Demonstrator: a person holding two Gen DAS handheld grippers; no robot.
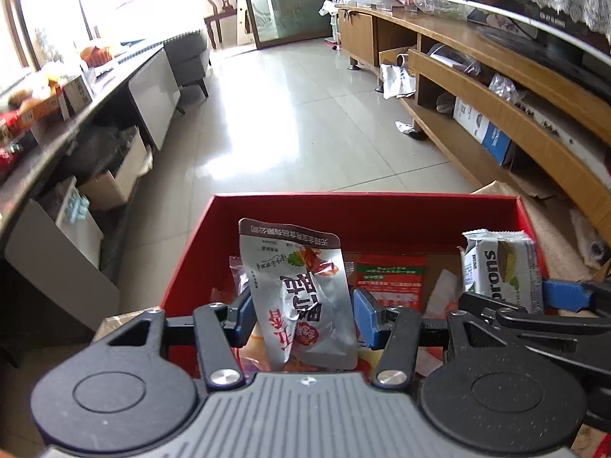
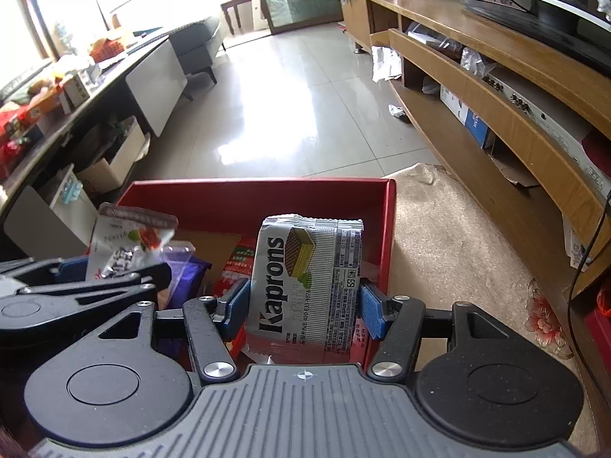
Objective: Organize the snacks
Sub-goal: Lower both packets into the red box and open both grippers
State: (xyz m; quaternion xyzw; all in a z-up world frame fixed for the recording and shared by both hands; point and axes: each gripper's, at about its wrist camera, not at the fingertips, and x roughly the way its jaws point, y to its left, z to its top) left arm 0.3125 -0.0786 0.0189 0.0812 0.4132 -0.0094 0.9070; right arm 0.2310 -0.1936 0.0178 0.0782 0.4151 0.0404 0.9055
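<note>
An open red box (image 1: 366, 213) (image 2: 248, 202) stands on the floor in front of me with several snack packets lying inside. My left gripper (image 1: 303, 301) is shut on a silver pouch (image 1: 298, 290) printed in red and black, held upright above the left part of the box. My right gripper (image 2: 303, 301) is shut on a grey striped Kaprons wafer pack (image 2: 305, 274), upright over the box's right part near its wall. Each view shows the other gripper too: the right gripper (image 1: 515, 294) with the wafer pack (image 1: 500, 263), and the left gripper (image 2: 114, 271) with the pouch (image 2: 122, 236).
In the box lie a red-and-green packet (image 1: 391, 278) and a purple packet (image 2: 183, 274). A beige mat (image 2: 458, 252) lies right of the box below a wooden TV cabinet (image 1: 496, 87). On the left runs a dark counter (image 1: 46, 145) with more snacks and boxes under it. Shiny tiles (image 1: 298, 114) stretch beyond.
</note>
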